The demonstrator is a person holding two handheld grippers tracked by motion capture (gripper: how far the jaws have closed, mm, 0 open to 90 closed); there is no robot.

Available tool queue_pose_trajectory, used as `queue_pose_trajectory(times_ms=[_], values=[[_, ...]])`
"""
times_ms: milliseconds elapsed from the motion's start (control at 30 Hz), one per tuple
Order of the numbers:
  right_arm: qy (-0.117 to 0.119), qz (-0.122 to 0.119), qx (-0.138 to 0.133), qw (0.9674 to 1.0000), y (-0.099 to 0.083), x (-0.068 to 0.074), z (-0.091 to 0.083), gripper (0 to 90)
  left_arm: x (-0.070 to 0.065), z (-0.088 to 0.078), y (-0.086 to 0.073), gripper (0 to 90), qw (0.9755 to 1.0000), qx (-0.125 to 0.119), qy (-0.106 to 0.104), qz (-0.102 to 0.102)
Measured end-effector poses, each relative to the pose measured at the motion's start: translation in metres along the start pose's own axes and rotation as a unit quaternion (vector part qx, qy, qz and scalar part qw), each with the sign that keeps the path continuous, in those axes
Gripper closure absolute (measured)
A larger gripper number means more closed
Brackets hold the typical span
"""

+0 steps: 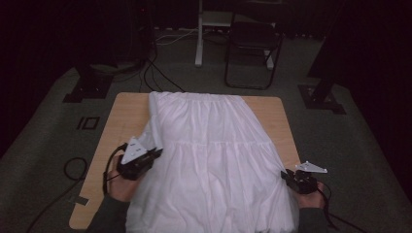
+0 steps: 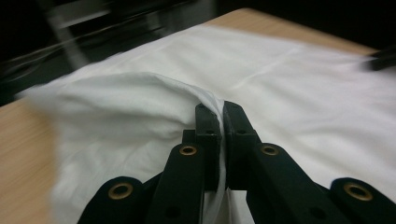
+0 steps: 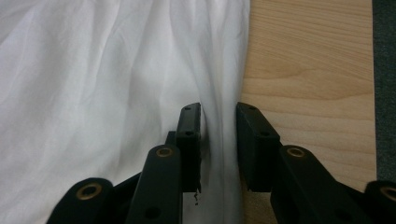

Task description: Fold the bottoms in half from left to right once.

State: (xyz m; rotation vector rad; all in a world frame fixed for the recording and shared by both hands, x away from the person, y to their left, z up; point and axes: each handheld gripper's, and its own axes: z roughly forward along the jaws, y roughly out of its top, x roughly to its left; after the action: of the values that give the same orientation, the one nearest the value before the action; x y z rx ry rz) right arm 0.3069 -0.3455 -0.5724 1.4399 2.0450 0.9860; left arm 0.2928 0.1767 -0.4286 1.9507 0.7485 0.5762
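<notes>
While my left gripper (image 2: 223,109) sat at the lower left of the high view, its jaws were pinched tight on a raised fold of the white skirt (image 1: 214,160), which lay spread across the middle of the wooden table (image 1: 124,116). At the lower right, my right gripper (image 3: 218,114) stood partly open (a clear gap between the pads), with the skirt's edge lying loose between them, beside bare wood.

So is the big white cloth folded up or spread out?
Mostly spread out: the white gathered cloth lies flat across the light wooden table, but its left edge is lifted and folding inward, pinched by the left gripper.
</notes>
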Motion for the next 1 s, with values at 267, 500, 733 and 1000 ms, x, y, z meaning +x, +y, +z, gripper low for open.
queue_pose_trajectory(times_ms=[267, 500, 733, 1000], values=[[0.003, 0.002, -0.003, 1.0000, 0.000, 0.000, 0.001, 70.3, -0.049, 0.070, 0.044, 87.1, 0.9896, -0.017, -0.142, 0.019], [0.001, -0.003, -0.001, 1.0000, 0.001, 0.003, 0.002, 70.1, -0.118, 0.114, 0.087, 87.1, 0.9582, -0.054, -0.277, 0.049], [0.004, -0.003, 0.000, 1.0000, 0.002, 0.003, 0.002, 66.8, -0.148, 0.180, 0.054, 85.2, 0.9516, 0.049, -0.302, 0.033], [-0.008, 0.008, -0.018, 0.9998, 0.016, 0.016, -0.008, 42.5, -0.123, 0.169, 0.037, 48.7, 0.9594, 0.047, -0.278, -0.008]])
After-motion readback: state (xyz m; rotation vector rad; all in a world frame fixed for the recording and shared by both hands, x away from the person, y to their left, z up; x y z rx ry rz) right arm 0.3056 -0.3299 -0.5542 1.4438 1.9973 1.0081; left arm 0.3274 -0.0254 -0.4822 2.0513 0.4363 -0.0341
